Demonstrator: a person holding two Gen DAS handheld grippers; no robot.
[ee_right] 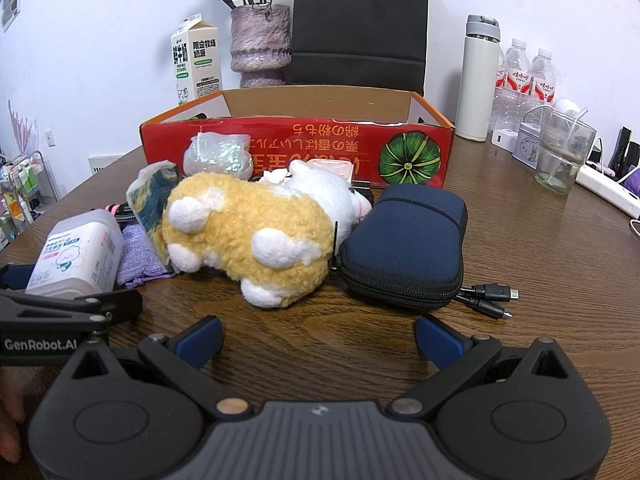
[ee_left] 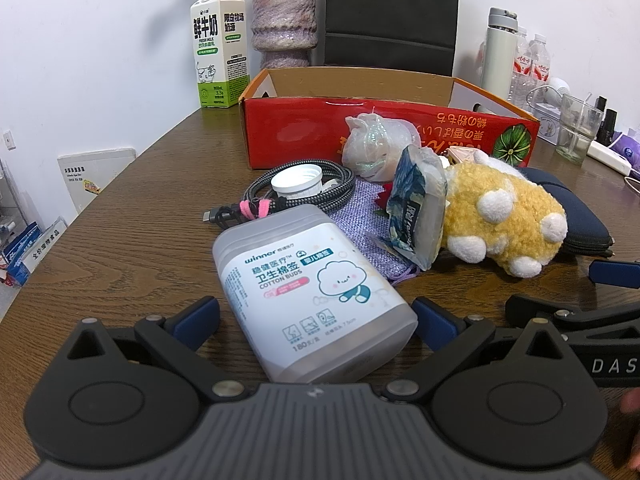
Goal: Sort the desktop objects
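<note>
The cotton bud box is straddled by the wide-spread left tool; it should be clamped squarely across its sides.

My left tool sits low, jaws spread wide and level, blue pads angled outward. My right tool is just beside it, also low, jaws equally wide, gripping nothing. A bit of my hand shows at the edge.

The cotton bud box reads "winner COTTON BUDS"; the milk carton "FRESH MILK".
</note>
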